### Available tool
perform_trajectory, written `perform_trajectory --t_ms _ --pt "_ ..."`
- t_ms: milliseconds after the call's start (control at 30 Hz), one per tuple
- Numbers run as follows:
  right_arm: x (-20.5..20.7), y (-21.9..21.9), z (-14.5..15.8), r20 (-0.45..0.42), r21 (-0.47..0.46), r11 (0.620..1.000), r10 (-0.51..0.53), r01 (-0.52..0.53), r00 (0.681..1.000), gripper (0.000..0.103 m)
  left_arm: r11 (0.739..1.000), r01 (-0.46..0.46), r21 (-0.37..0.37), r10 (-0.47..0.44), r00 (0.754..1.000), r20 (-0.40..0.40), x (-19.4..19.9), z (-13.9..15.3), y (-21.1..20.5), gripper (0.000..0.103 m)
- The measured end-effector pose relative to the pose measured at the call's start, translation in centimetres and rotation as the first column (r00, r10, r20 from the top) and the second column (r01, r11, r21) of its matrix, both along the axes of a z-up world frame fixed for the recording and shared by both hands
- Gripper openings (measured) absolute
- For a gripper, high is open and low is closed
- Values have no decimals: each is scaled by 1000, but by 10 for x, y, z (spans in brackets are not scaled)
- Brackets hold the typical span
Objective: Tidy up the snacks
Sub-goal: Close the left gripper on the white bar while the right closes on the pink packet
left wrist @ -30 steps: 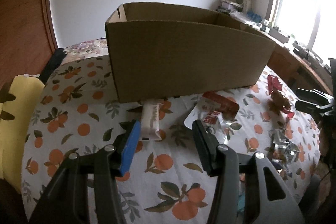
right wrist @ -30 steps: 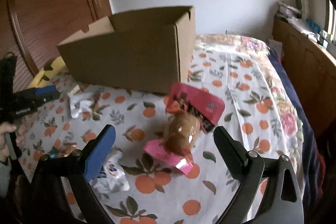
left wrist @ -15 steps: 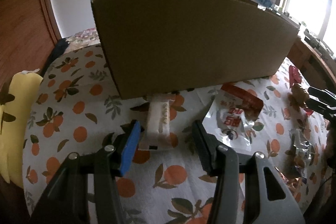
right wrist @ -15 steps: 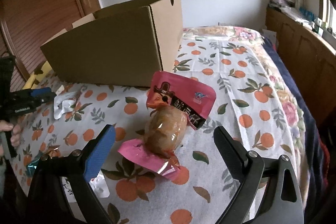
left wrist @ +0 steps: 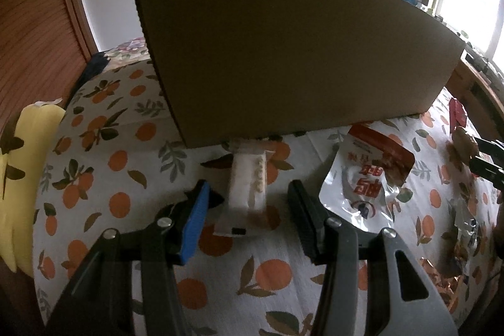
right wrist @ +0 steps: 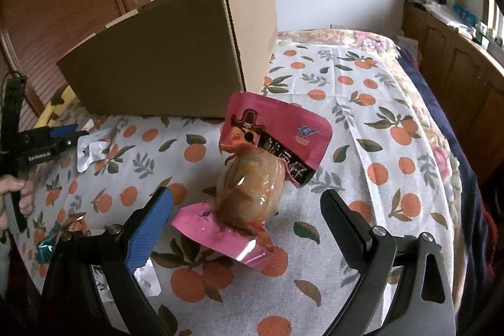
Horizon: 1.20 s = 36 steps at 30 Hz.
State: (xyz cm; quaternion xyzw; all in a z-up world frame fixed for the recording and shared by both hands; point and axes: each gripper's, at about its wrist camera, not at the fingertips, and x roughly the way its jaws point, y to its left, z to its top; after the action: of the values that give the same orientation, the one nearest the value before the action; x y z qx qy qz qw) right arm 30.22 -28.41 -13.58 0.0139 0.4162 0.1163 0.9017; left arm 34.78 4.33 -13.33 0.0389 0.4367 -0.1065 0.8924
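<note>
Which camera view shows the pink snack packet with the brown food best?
The right wrist view: the pink snack packet lies central, whole, between the open right gripper. The left wrist view shows only a red and brown sliver at its right edge.

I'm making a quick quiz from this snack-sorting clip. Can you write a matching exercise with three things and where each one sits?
Things:
1. white snack bar
2. pink packet
3. silver pouch

Places:
A. between the open right tongs
B. right of the left tongs, beside them
C. between the open left tongs, its far end at the cardboard box

Pairs: 1-C, 2-A, 3-B
</note>
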Motion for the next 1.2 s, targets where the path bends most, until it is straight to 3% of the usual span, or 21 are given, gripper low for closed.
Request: perform_trajectory --t_ms 33,133,667,900,1067,1200 --pt "1 -1 -1 -4 3 1000 -2 2 1000 96 1000 -2 1 2 1000 3 0 0 0 47" --pt "1 -3 -2 -12 11 1000 -5 5 1000 96 1000 -4 -4 4 1000 18 -1 0 1 20" --pt "9 2 -2 -41 -34 999 -32 31 999 93 984 40 -176 -27 997 77 -48 18 5 19" --pt "31 -3 0 -141 57 997 -51 60 989 83 980 67 -189 -49 994 97 -73 25 2 19" --pt "44 -5 2 -192 63 994 -74 87 979 83 976 70 -204 -49 994 102 -92 33 1 19" --pt "50 0 2 -198 -35 994 -104 99 975 67 975 71 -211 -48 993 110 -102 41 0 19"
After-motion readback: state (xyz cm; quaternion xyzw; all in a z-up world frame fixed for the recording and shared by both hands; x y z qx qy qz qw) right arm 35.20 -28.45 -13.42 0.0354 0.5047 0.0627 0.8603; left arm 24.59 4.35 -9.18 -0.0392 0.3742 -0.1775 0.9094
